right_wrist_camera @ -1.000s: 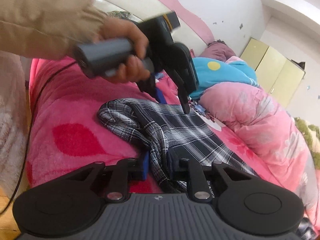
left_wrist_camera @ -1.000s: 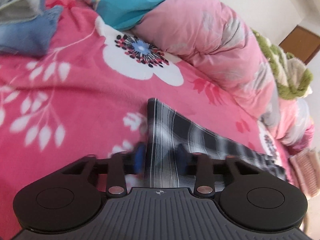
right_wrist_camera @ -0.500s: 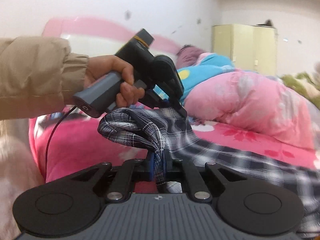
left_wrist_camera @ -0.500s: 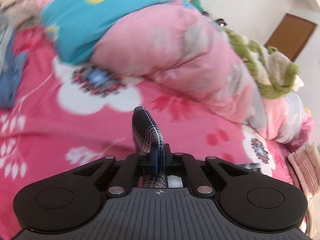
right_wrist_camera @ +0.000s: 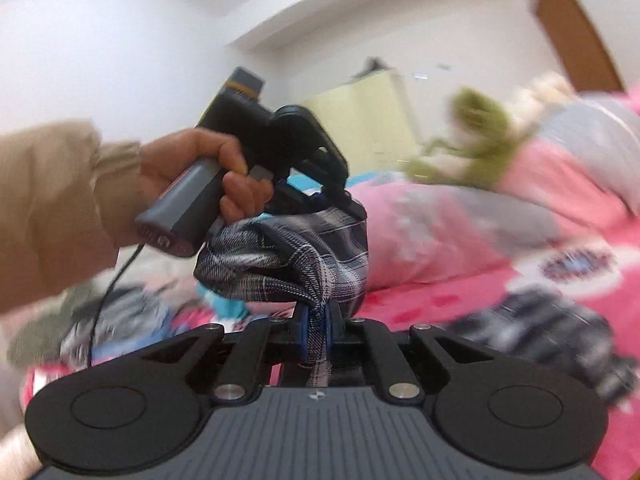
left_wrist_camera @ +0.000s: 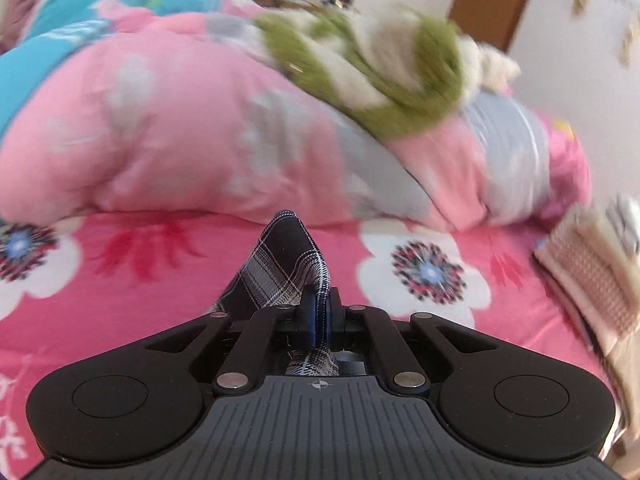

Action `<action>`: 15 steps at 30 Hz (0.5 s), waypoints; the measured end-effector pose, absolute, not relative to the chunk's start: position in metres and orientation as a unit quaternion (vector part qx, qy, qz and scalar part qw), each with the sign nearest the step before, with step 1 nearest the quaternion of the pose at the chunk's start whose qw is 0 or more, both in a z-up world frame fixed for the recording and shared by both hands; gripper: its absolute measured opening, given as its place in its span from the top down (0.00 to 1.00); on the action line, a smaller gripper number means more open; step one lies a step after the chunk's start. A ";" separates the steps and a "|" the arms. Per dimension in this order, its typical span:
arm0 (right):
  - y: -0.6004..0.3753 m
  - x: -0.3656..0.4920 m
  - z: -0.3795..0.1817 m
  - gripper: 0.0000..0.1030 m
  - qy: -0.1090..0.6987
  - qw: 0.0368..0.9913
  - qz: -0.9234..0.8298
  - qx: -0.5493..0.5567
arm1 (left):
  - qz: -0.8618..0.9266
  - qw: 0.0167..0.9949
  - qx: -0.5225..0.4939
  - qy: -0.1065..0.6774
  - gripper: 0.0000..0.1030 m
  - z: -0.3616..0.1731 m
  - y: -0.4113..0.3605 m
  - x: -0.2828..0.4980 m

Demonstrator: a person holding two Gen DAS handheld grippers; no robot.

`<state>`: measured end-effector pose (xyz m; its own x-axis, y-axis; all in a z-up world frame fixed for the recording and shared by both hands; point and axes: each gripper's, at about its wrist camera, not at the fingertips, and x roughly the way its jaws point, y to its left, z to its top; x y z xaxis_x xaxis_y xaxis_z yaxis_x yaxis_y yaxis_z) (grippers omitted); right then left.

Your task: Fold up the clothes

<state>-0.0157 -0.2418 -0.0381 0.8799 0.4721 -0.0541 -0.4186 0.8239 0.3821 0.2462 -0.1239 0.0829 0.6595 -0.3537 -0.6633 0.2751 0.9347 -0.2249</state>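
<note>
Left tongs clamping narrow on a fold of the plaid garment, blue pads pressed against the cloth from both sides. Garment peaking up just ahead of the left tongs, its dark checked corner standing above the pink floral bedsheet spread below and beyond. Lying farther ahead of the left tongs, a bulky pink quilt, with a green and white fuzzy blanket heaped on top of it, blurred. Sitting off to the right of the left tongs, a folded beige checked cloth at the bed's edge.

Right tongs likewise pinching narrow on another part of the plaid garment, fabric bunching in a loose hump directly ahead of them. Showing just beyond that hump in the right wrist view, the left tongs gripping the same garment from above, held by a hand in a tan sleeve, with a black cable hanging down from the handle. Garment hanging between the 2 pairs of tongs, raised above the bed. Blurring off to the lower right of the right tongs, a dark patch on the sheet, too smeared to tell.
</note>
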 end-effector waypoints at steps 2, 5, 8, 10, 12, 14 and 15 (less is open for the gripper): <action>-0.260 -0.013 -0.044 0.93 0.084 0.950 0.214 0.209 | -0.181 0.903 -0.037 0.387 0.98 0.073 -0.150 0.253; -0.284 -0.012 -0.057 0.93 0.098 0.949 0.186 0.235 | -0.192 0.896 -0.017 0.401 0.98 0.057 -0.179 0.257; -0.300 -0.010 -0.070 0.93 0.108 0.948 0.159 0.252 | -0.210 0.881 -0.014 0.424 0.98 0.048 -0.196 0.261; -0.309 -0.010 -0.077 0.93 0.111 0.946 0.147 0.265 | -0.223 0.870 -0.013 0.439 0.96 0.042 -0.207 0.263; -0.315 -0.010 -0.085 0.93 0.117 0.944 0.139 0.277 | -0.235 0.859 -0.012 0.454 0.94 0.035 -0.218 0.265; -0.321 -0.009 -0.092 0.93 0.126 0.937 0.134 0.297 | -0.248 0.850 -0.027 0.464 0.90 0.033 -0.223 0.266; -0.325 -0.008 -0.096 0.93 0.132 0.931 0.133 0.313 | -0.255 0.847 -0.047 0.464 0.84 0.034 -0.220 0.265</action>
